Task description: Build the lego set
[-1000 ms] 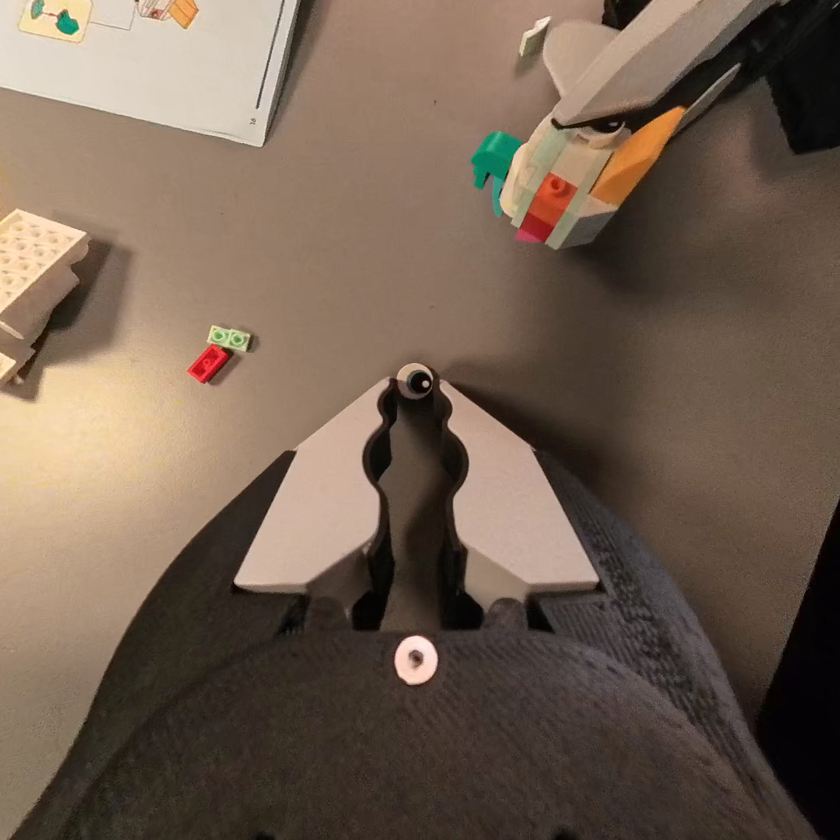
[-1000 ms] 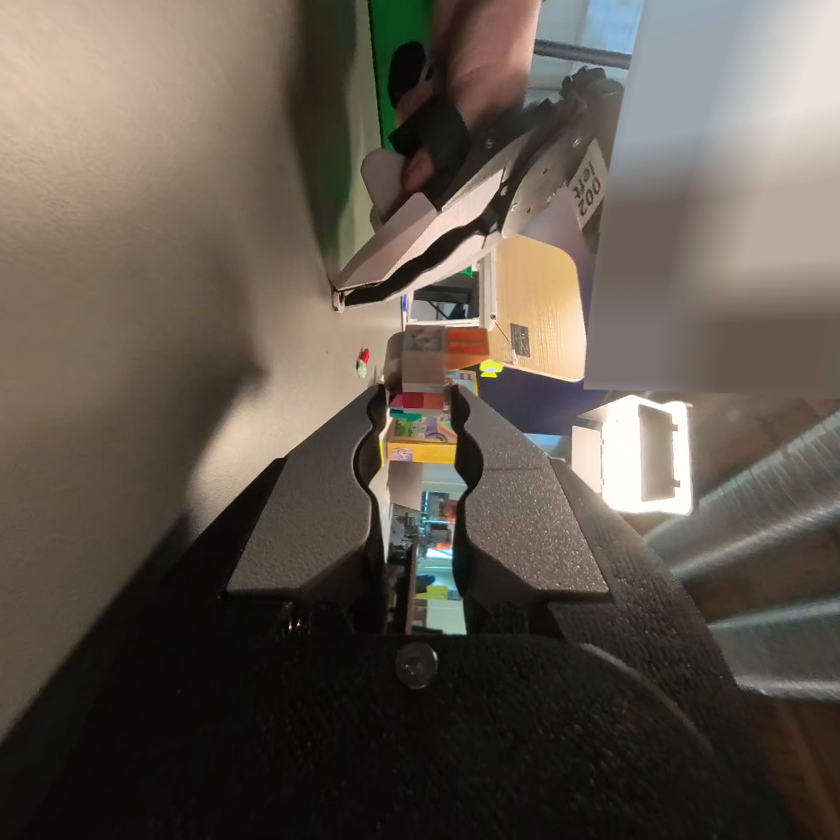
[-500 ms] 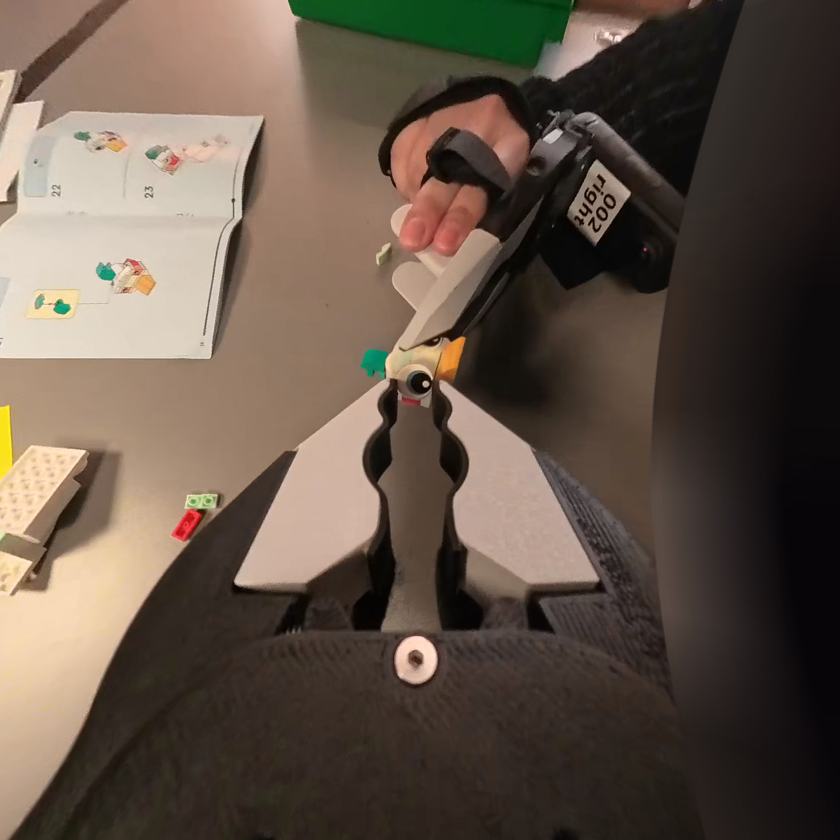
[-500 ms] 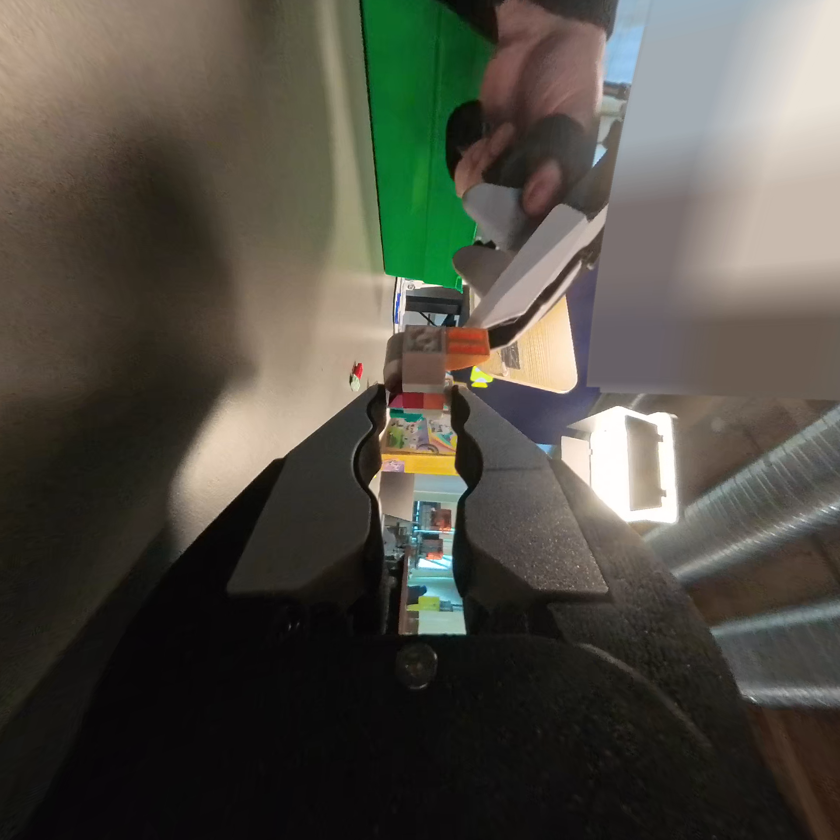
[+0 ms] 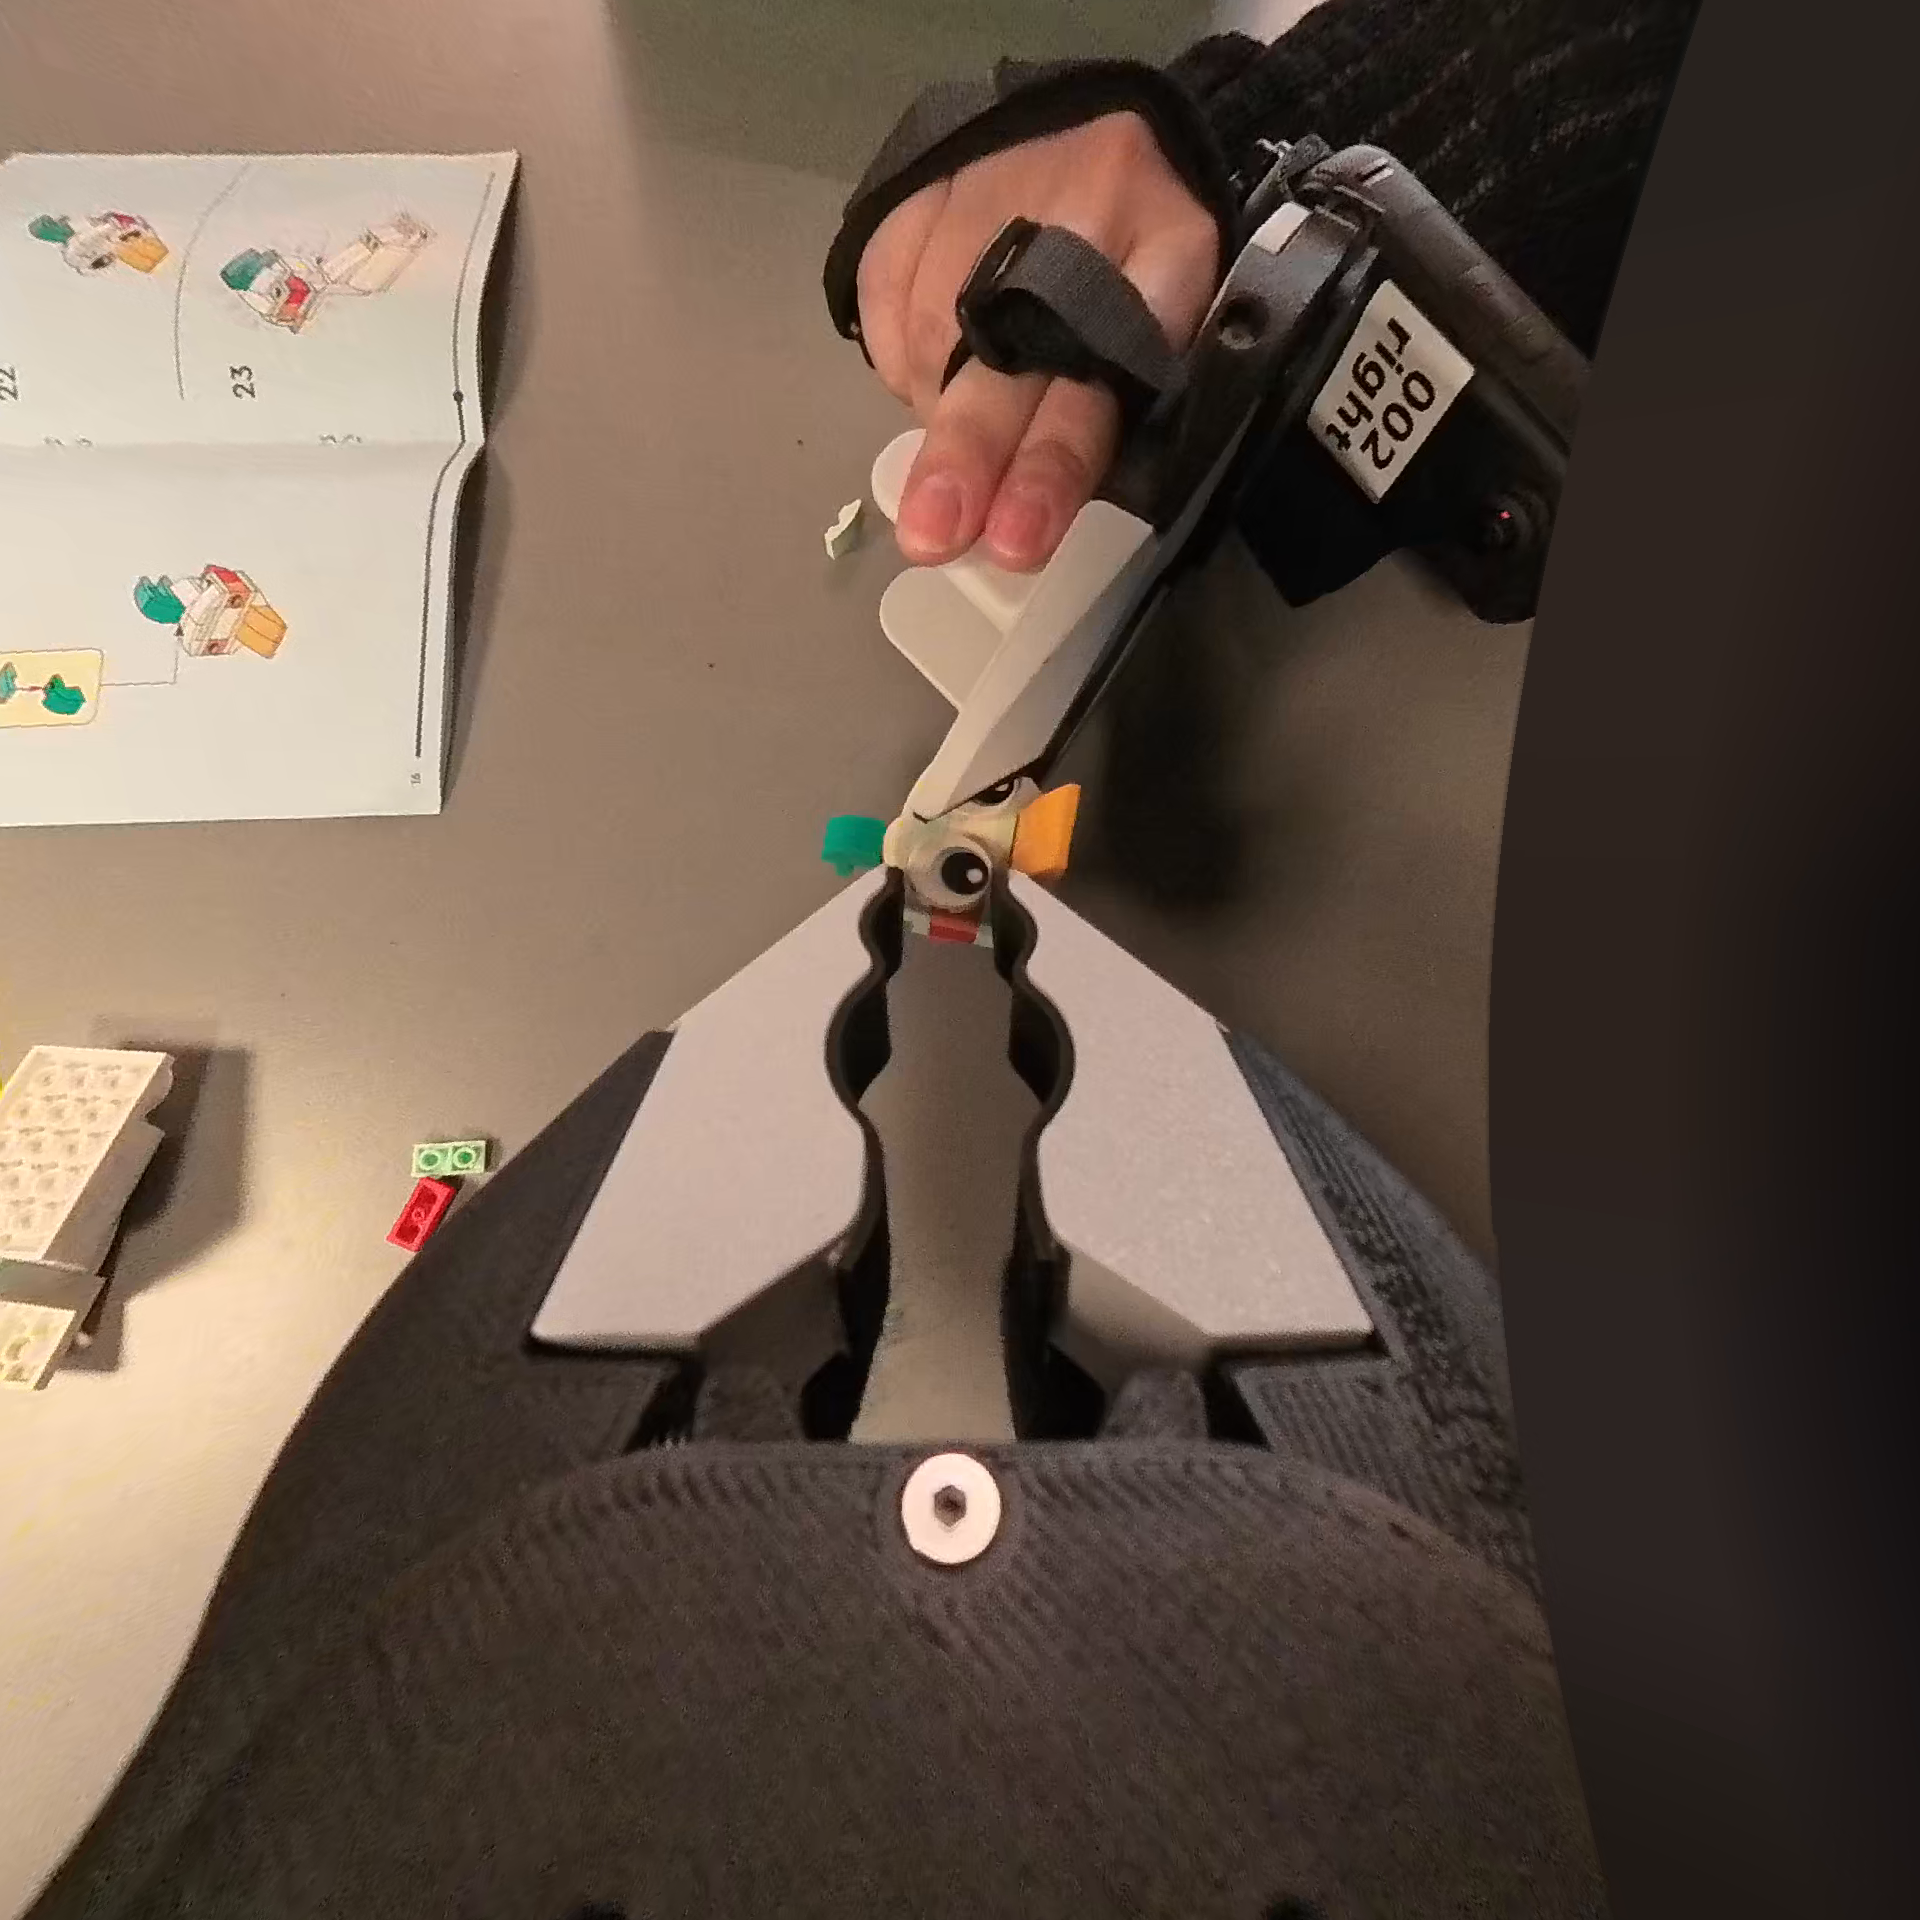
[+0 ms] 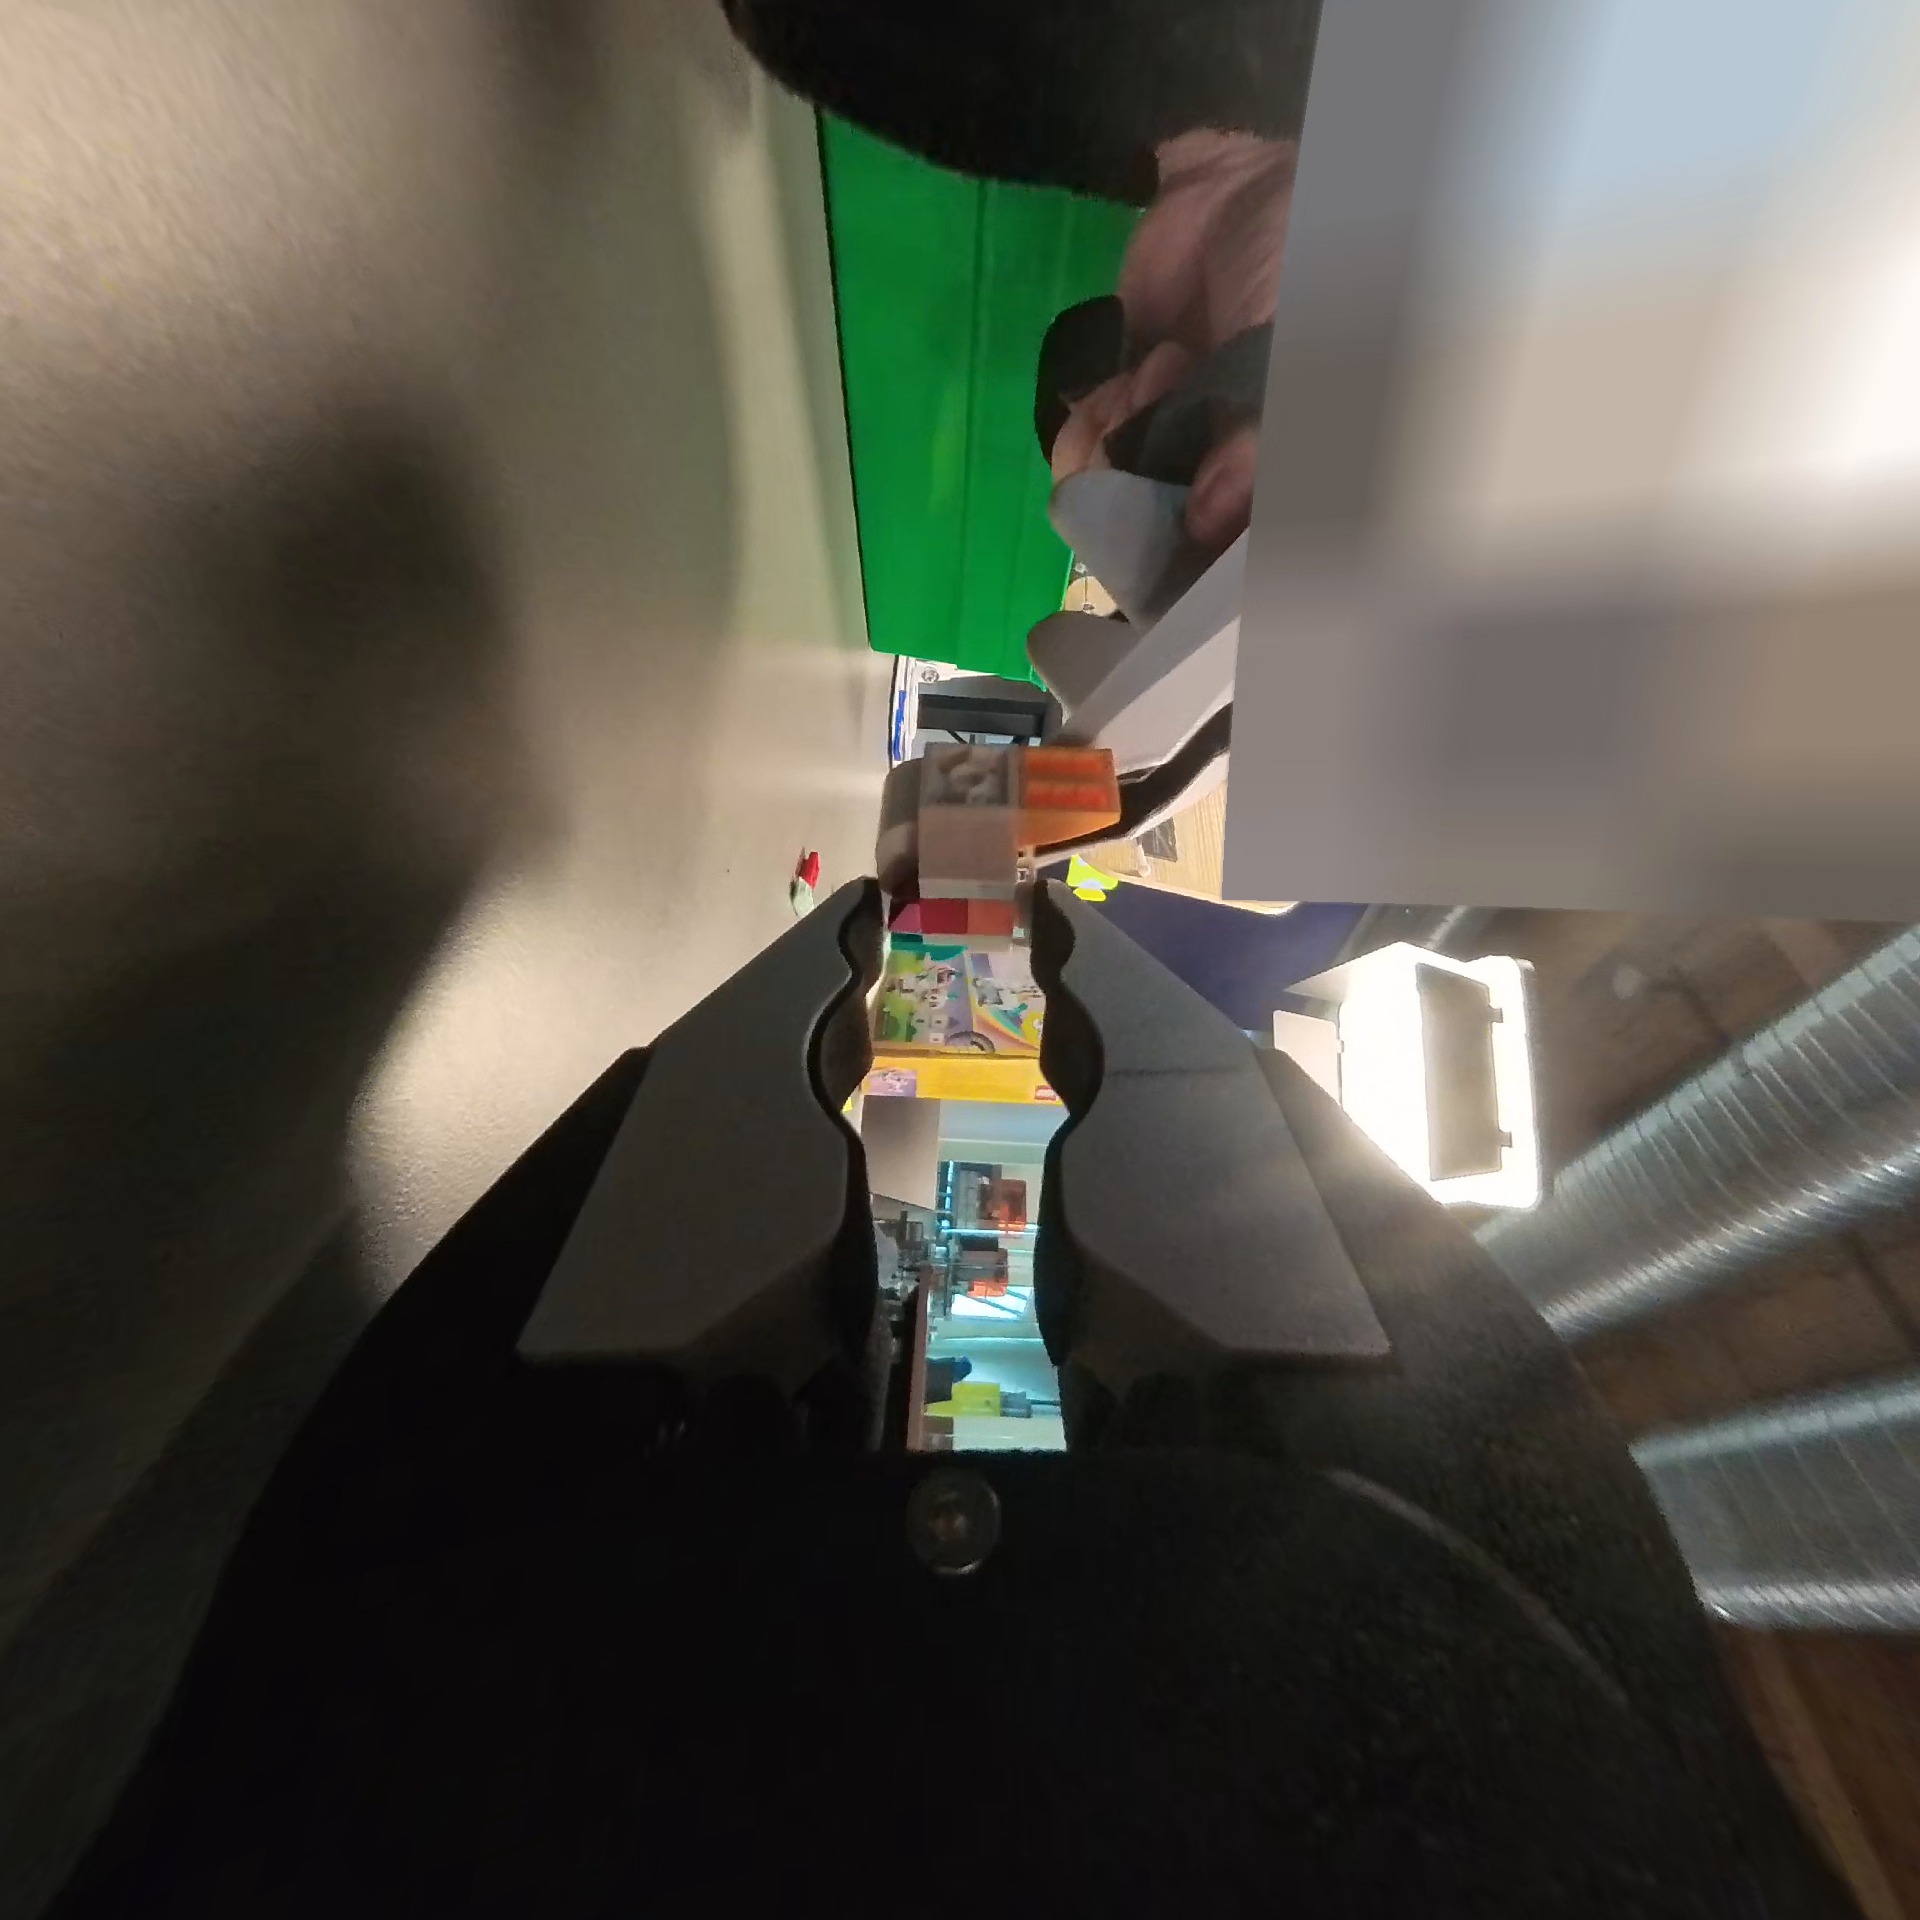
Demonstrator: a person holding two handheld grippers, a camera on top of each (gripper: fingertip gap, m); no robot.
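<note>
My left gripper (image 5: 945,899) is shut on a small round eye tile (image 5: 961,871) at its grey tips. The tile is pressed against the side of a small bird-head build (image 5: 935,831) with a teal crest (image 5: 852,840) and an orange beak (image 5: 1044,836). My right gripper (image 6: 951,904) is shut on this build (image 6: 966,821) and holds it above the table. In the left wrist view the right gripper (image 5: 925,821) reaches down from the upper right, held by a person's hand (image 5: 997,343). The left gripper's grey fingers (image 6: 1143,675) show beyond the build in the right wrist view.
An open instruction booklet (image 5: 239,468) lies at the far left. White plates (image 5: 73,1143), a light green plate (image 5: 450,1156) and a red plate (image 5: 421,1214) lie at the left. A small white piece (image 5: 844,528) lies near the hand. A green box (image 6: 935,416) stands farther back. Both grippers' tips are close together, under 4 cm apart. Left tips and right tips are each some 15 cm from the light green plate (image 5: 450,1156).
My left gripper has risen from the table with the eye tile and moved to the build. The tile now sits against the build's side. The right gripper has kept hold of the build.
</note>
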